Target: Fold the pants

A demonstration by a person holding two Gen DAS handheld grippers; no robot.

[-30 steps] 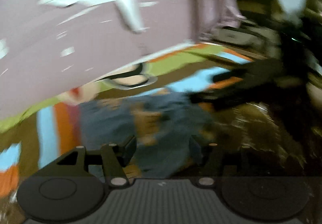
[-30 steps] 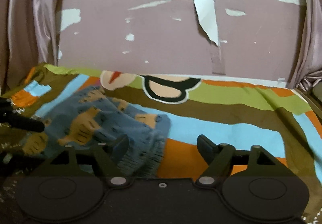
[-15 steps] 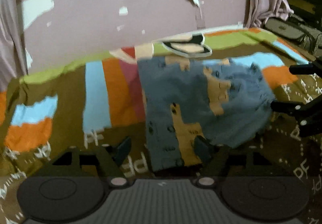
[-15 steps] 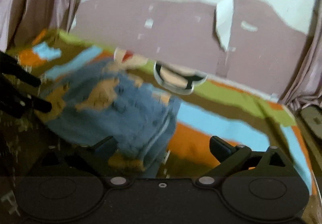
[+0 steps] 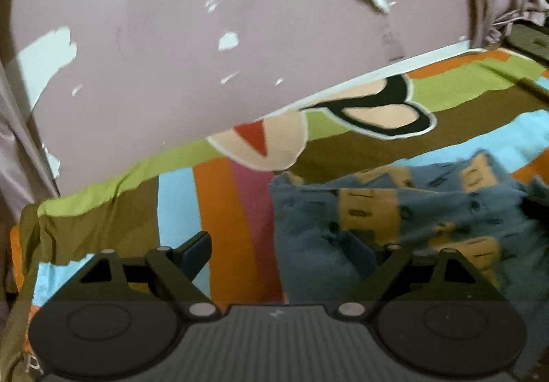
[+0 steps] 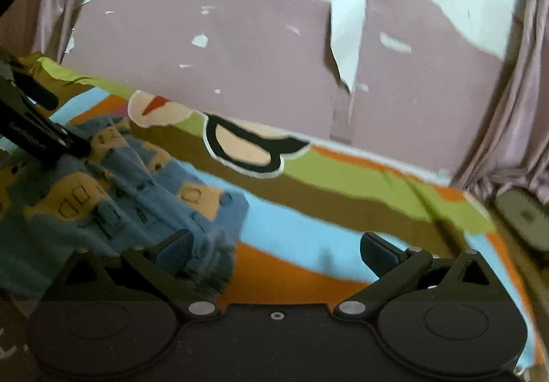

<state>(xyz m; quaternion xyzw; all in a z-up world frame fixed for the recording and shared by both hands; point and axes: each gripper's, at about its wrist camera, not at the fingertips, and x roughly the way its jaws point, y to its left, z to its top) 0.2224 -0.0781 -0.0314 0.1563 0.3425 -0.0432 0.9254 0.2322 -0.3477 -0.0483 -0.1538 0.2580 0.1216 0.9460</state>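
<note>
Both claws stand released now: left gripper [image 5: 279,253] has swung so the pants [image 5: 405,227] sit at three o'clock. Right gripper [image 6: 274,250] straddles their edge at nine o'clock, so regrasping probably comes next.

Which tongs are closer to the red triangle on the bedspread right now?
Left. The left tongs sit open just below the red triangle, with the pants beside them. The right tongs are open further off, at the pants' other edge.
</note>
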